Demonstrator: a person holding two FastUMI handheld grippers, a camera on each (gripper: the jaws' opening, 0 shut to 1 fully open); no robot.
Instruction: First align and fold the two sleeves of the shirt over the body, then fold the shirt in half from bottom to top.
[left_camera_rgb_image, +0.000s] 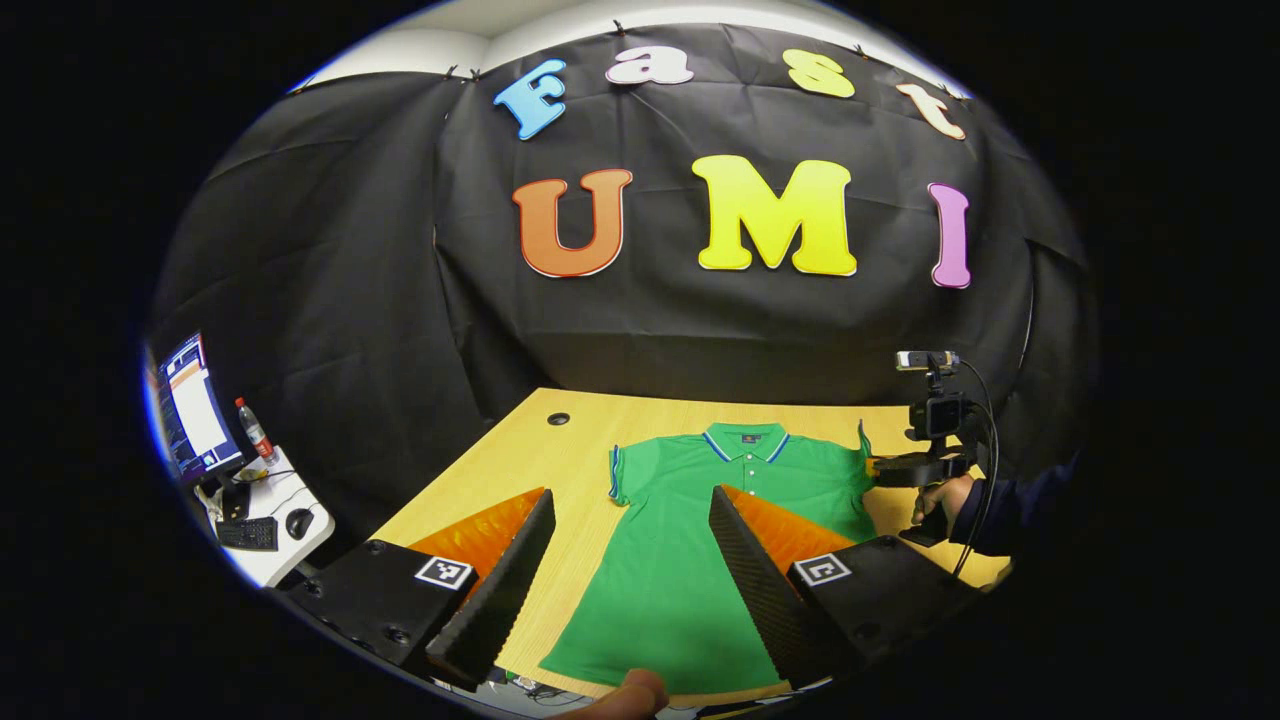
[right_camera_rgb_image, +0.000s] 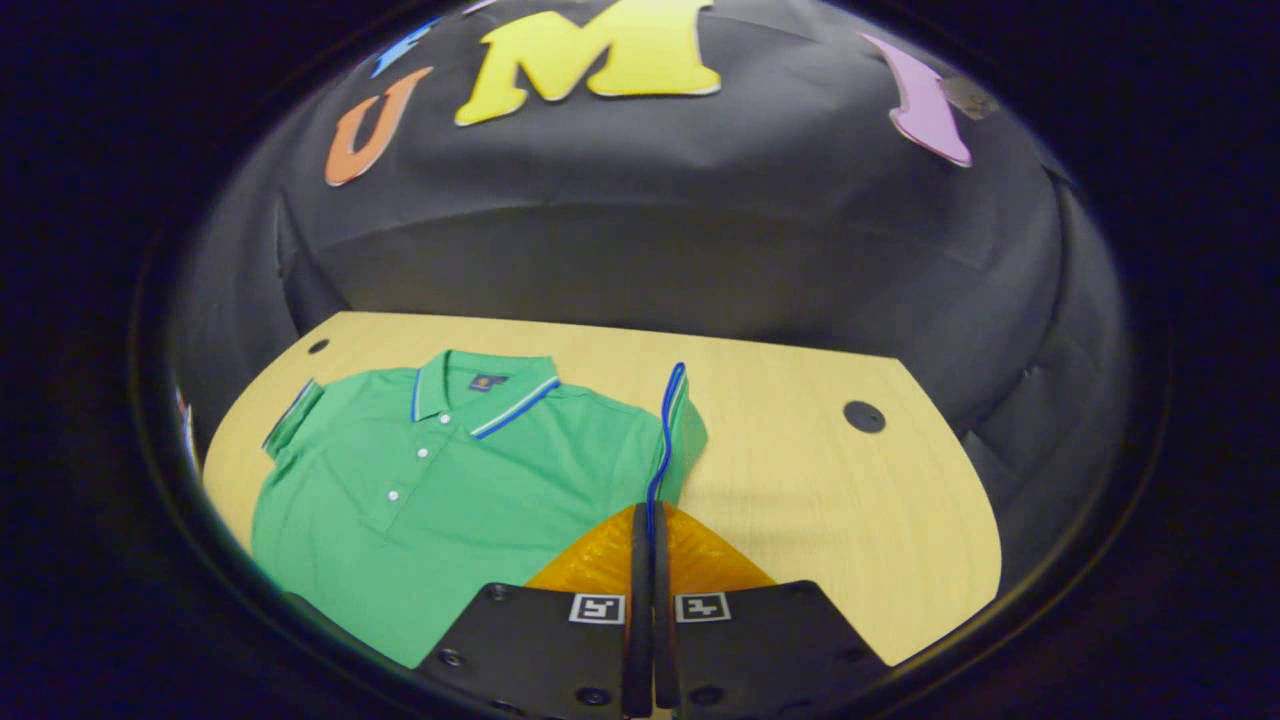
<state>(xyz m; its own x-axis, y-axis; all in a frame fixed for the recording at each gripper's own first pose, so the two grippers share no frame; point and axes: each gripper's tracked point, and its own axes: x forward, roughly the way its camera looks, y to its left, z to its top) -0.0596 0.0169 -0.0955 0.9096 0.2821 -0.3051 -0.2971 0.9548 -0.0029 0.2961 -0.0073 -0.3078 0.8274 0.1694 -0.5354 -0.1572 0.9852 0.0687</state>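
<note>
A green polo shirt (left_camera_rgb_image: 690, 540) with a blue-and-white trimmed collar lies face up on the wooden table (left_camera_rgb_image: 560, 470), collar toward the wall. In the left gripper view my left gripper (left_camera_rgb_image: 632, 497) hovers open above the shirt's left half, nothing between its fingers. Farther right, a hand holds my right gripper (left_camera_rgb_image: 874, 463) at the shirt's other sleeve. In the right gripper view the right gripper (right_camera_rgb_image: 650, 512) is shut on that sleeve (right_camera_rgb_image: 682, 425), whose blue-trimmed cuff stands up from the table. The shirt body (right_camera_rgb_image: 450, 490) and the other sleeve (right_camera_rgb_image: 292, 415) lie flat.
A side desk (left_camera_rgb_image: 285, 560) at the left carries a monitor (left_camera_rgb_image: 192, 410), a bottle (left_camera_rgb_image: 254, 430), a keyboard and a mouse. Round cable holes (right_camera_rgb_image: 864, 416) sit near the table's back corners. Black cloth walls the table behind. A thumb (left_camera_rgb_image: 628, 695) shows at the table's near edge.
</note>
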